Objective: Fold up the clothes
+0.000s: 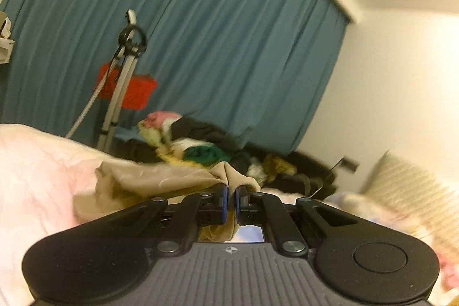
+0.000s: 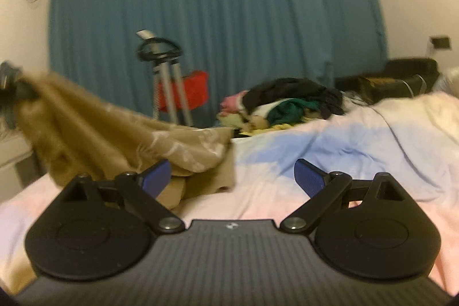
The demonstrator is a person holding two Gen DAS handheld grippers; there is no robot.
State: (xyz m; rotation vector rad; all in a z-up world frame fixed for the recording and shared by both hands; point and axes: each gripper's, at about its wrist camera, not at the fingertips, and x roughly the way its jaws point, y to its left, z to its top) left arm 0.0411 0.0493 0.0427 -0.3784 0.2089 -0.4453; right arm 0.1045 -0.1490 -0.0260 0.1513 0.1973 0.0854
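At the far left of the right wrist view, the left gripper (image 1: pixel 231 195) pinches the tan cloth (image 2: pixel 114 131) tight and holds it up. The cloth droops to the bed (image 2: pixel 315 151). It looks soft and light. Its loose lower edge looks good to grab. The right gripper (image 2: pixel 232 177) is wide open, empty.

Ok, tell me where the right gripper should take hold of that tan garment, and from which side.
Probably the loose lower corner of the tan garment, lying on the bedsheet just ahead of the open right gripper. Come from its right side, low over the sheet: that edge lies free there. The left gripper has already pinched another part, and in the right wrist view the cloth rises to the upper left, so the lower corner is slack.
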